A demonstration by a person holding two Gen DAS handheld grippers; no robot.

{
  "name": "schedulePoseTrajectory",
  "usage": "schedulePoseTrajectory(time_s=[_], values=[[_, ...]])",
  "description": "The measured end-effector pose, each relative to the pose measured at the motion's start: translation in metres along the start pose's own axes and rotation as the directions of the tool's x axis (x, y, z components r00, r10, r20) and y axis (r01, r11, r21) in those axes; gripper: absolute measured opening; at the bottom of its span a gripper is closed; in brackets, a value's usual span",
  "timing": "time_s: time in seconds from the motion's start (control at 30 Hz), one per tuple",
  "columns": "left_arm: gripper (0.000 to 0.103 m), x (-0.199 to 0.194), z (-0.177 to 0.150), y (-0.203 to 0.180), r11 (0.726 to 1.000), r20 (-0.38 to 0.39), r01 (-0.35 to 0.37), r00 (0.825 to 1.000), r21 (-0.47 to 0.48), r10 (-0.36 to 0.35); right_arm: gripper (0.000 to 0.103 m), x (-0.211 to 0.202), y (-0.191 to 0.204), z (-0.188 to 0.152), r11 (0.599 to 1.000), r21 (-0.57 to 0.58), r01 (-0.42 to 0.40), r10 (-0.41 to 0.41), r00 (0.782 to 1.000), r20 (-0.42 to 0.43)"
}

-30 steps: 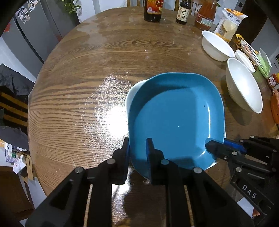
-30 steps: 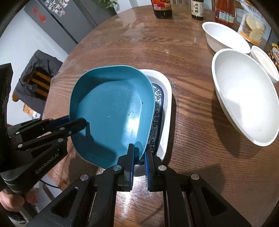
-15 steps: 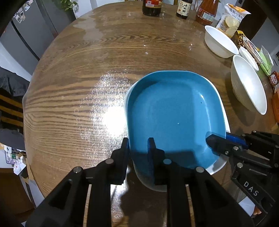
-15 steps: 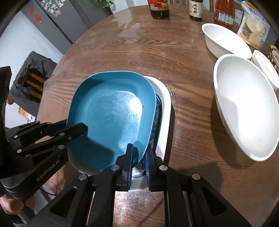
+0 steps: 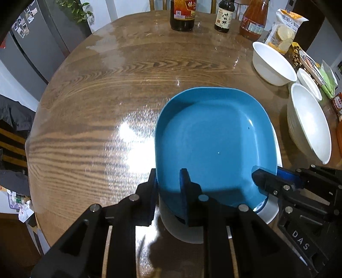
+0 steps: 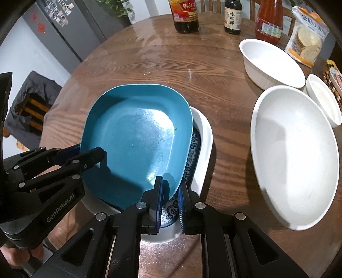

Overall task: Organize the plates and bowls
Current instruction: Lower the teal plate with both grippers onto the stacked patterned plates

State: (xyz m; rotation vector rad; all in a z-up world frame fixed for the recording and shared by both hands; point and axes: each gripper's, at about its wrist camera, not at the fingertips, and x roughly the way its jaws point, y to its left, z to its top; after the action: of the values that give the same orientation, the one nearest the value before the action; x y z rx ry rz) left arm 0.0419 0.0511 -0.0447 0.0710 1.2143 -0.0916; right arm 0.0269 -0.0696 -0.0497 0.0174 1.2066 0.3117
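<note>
- Left gripper [image 5: 167,188]: jaws narrowly apart, clamped on the near-left rim of the blue plate [image 5: 213,139].
- Right gripper [image 6: 170,200]: jaws nearly together, clamped on the plate's near-right rim.
- Blue plate sits inside a white patterned dish [image 6: 204,136], near table [image 5: 96,107] edge.
- Plates: one blue, one white.
- White bowls, three: large [image 6: 295,158] right of the dish, small [image 6: 325,100] beyond, medium [image 6: 271,62] farther.
- Bottles, three [image 6: 186,15], at far edge; one snack bag [image 6: 307,36] beside them.
</note>
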Motion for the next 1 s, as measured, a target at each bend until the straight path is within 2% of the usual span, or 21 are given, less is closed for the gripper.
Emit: schedulePoseTrajectory(time_s=[1.0], values=[[0.021, -0.002, -0.008, -0.003, 1.0, -0.004, -0.02, 1.0, -0.007, 0.02, 0.014, 0.001, 0.007, 0.003, 1.0, -0.003, 0.011, -0.011, 1.0, -0.011]])
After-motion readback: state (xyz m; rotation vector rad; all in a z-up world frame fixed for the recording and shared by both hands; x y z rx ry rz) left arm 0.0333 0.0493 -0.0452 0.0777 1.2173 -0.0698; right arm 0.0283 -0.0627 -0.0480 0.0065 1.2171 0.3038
